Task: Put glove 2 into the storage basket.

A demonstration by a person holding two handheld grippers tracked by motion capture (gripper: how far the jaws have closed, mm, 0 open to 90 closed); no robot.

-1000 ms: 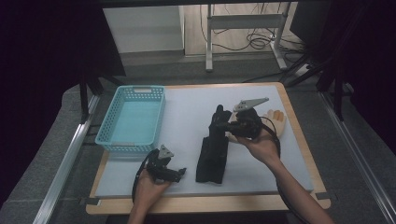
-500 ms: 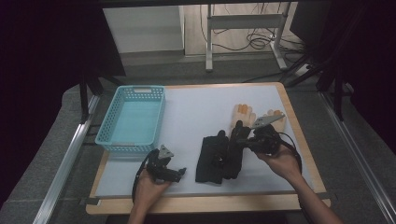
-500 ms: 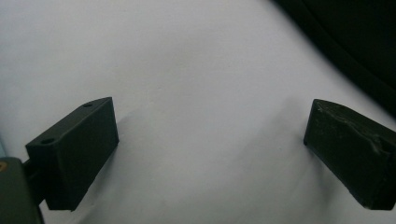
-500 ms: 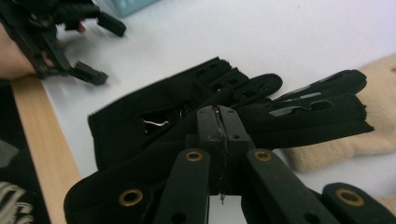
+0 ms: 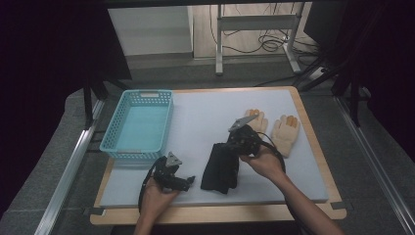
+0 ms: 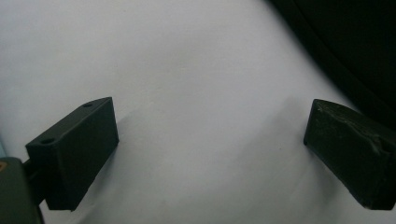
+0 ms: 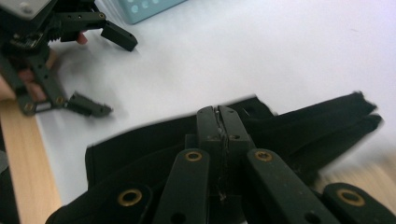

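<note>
Black gloves (image 5: 220, 171) lie stacked on the white mat near the front centre. My right gripper (image 5: 226, 148) sits low over their far end, shut on the top black glove (image 7: 299, 121). In the right gripper view its jaws (image 7: 218, 112) are pressed together with dark fabric under and around them. My left gripper (image 5: 188, 182) rests on the mat to the left of the gloves. It is open (image 6: 210, 149), with bare mat between its jaws and nothing held. It also appears at the upper left of the right gripper view (image 7: 107, 72).
A light blue plastic basket (image 5: 132, 154) stands at the left of the mat. Two beige gloves (image 5: 286, 132) lie to the right, behind the right hand. The white mat (image 5: 205, 112) sits on a wooden board with an edge along the front.
The right gripper carried the black glove down and toward the front, swung right, then came back left and set it on the other black glove. The left gripper stayed still.
</note>
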